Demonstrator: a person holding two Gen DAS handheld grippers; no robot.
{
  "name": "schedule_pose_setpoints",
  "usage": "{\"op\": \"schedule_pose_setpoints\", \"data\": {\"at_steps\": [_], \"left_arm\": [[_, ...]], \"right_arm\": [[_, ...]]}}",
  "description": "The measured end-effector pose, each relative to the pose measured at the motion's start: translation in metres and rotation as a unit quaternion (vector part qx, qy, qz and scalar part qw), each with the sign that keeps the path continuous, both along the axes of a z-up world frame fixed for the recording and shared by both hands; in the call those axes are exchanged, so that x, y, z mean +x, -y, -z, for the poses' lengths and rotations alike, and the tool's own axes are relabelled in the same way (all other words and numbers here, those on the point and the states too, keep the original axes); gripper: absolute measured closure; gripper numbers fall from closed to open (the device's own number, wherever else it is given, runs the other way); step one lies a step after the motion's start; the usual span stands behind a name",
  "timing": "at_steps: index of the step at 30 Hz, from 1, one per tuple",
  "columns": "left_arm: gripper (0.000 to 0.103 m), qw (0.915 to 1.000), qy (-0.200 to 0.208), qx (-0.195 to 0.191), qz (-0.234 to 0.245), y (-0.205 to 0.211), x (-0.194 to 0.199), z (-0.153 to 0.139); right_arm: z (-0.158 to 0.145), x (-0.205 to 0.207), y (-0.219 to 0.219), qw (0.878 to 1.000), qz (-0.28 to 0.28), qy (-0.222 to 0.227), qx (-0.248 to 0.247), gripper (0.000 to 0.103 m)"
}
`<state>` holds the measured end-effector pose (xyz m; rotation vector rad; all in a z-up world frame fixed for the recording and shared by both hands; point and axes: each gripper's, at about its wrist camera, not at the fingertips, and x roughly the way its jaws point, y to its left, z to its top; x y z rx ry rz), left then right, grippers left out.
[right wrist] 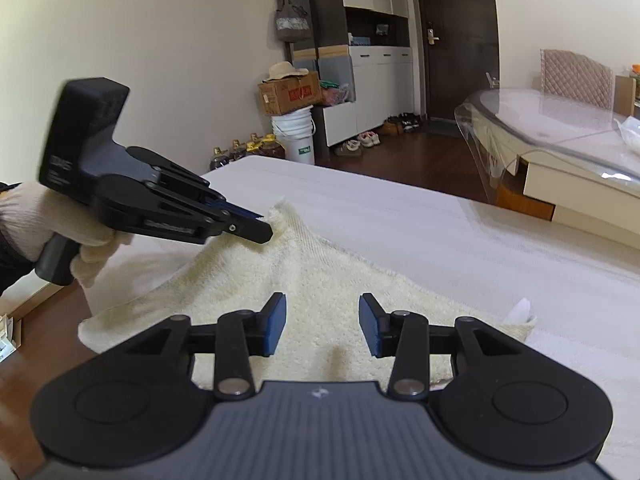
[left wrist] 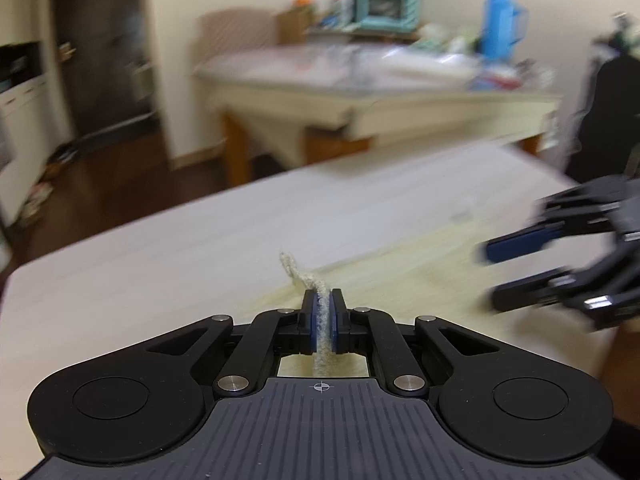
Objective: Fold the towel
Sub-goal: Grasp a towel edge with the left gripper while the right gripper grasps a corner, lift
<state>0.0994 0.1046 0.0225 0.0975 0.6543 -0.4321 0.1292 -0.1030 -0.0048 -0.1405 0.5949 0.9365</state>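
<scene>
A cream terry towel (right wrist: pixel 320 280) lies on the white table (right wrist: pixel 440 232). My left gripper (left wrist: pixel 323 320) is shut on a corner of the towel (left wrist: pixel 320 308), which sticks up between the blue pads. In the right wrist view the left gripper (right wrist: pixel 264 228) holds that corner lifted off the table, so the towel rises to a peak. My right gripper (right wrist: pixel 322 326) is open and empty, just above the towel's near part. It also shows blurred at the right of the left wrist view (left wrist: pixel 500 276).
A second table (right wrist: pixel 560 152) with a clear cover stands to the right, cluttered in the left wrist view (left wrist: pixel 400 76). A white tag (right wrist: pixel 520 308) sticks out at the towel's right edge. The table's left edge (right wrist: pixel 92 304) drops to wooden floor.
</scene>
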Motion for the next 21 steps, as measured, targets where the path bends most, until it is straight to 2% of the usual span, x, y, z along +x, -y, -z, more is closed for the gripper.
{"op": "schedule_pose_setpoints", "data": {"at_steps": [3, 5, 9, 12, 13, 14, 18, 21], "left_arm": [[0.097, 0.9967, -0.002, -0.03, 0.075, 0.017, -0.015, -0.01], [0.097, 0.994, -0.004, -0.025, 0.106, 0.03, -0.022, -0.012], [0.096, 0.9824, -0.02, 0.001, 0.186, 0.065, -0.04, -0.011], [0.092, 0.9759, -0.036, 0.024, 0.214, 0.081, -0.047, -0.005], [0.089, 0.9738, -0.043, 0.031, 0.221, 0.085, -0.049, -0.004], [0.078, 0.9731, -0.049, 0.038, 0.222, 0.087, -0.05, -0.004], [0.065, 0.9751, -0.05, 0.051, 0.21, 0.079, -0.054, -0.008], [0.065, 0.9804, -0.05, 0.069, 0.177, 0.059, -0.055, -0.011]], "right_arm": [[-0.001, -0.006, 0.003, 0.999, -0.028, 0.009, -0.013, 0.055], [0.001, -0.015, 0.006, 0.998, -0.041, 0.022, -0.037, 0.052], [0.008, -0.04, 0.019, 0.994, -0.042, 0.064, -0.079, 0.052], [0.013, -0.058, 0.024, 0.988, -0.037, 0.109, -0.101, 0.047], [0.015, -0.065, 0.023, 0.984, -0.042, 0.128, -0.113, 0.047], [0.018, -0.073, 0.02, 0.979, -0.051, 0.152, -0.129, 0.047], [0.024, -0.097, 0.009, 0.958, -0.097, 0.213, -0.165, 0.048], [0.03, -0.113, 0.003, 0.937, -0.128, 0.256, -0.201, 0.049]]}}
